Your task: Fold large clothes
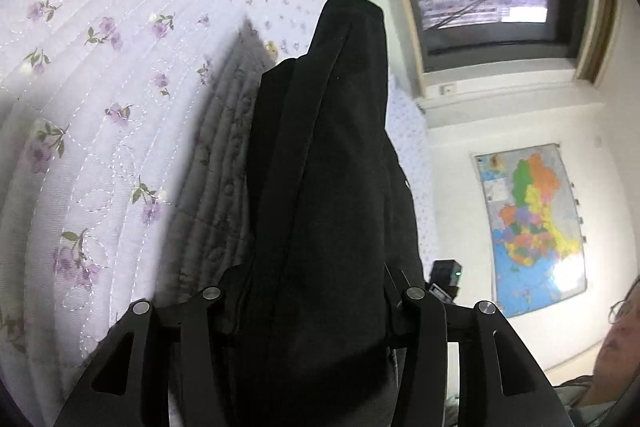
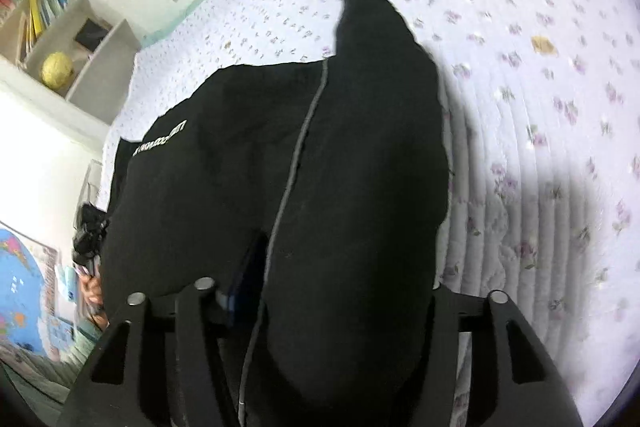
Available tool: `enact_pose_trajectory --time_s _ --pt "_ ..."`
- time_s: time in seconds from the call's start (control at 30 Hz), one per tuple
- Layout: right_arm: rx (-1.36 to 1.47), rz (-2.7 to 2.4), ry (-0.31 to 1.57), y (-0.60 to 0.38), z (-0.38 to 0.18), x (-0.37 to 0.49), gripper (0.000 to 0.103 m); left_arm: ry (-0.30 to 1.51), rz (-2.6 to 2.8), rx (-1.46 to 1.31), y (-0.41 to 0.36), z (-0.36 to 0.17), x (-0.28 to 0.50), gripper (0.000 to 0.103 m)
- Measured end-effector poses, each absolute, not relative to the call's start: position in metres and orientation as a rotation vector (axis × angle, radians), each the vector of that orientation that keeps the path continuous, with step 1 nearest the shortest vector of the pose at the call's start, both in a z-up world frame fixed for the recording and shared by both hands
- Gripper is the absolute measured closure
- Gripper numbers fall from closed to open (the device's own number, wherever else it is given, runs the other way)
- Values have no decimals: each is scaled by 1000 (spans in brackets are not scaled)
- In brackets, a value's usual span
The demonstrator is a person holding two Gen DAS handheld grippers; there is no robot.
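Above the bed [image 1: 100,75], the left gripper [image 1: 312,311] and the right gripper [image 2: 320,303] each pinch tight on the black garment [image 2: 280,167], which hangs up off the flowery quilt. If one slips, the heavy cloth could drop and bunch up crooked.

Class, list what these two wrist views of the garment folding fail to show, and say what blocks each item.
- Left gripper jaws: left wrist view, buried in the black garment; grip unseen.
- Right gripper jaws: right wrist view, covered by the same cloth.
- Garment type: both views, bunched and cut off at the bottom edge.
- White lettering: right wrist view, too small and blurred to read.
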State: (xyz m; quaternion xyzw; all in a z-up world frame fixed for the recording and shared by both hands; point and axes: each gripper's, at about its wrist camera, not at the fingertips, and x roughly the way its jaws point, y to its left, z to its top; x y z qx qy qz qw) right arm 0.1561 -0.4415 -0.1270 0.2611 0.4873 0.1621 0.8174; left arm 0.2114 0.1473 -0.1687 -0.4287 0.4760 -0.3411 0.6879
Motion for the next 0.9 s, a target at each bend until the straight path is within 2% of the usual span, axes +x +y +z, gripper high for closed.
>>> enact_pose_trajectory --time_s 0.2,0.23,0.4,0.53,0.63,0.77,0.9 --pt "561 258 937 -462 -119 119 40 968 -731 -792 159 -133 190 53" --pt "545 218 915 -463 -112 106 36 943 -707 -747 162 -123 181 53" --pt "406 1 816 -449 -61 43 35 826 -508 -525 177 -52 119 53" --pt "389 40 715 -413 -12 11 35 713 -426 -290 135 12 73 52" --pt "303 3 671 -358 20 -2 28 623 -352 -132 102 48 36 43" --pt "217 -29 613 -298 49 -22 28 547 -277 -108 77 82 -2 24" --pt "209 -25 580 -260 63 -47 27 482 -204 -87 59 103 -39 24"
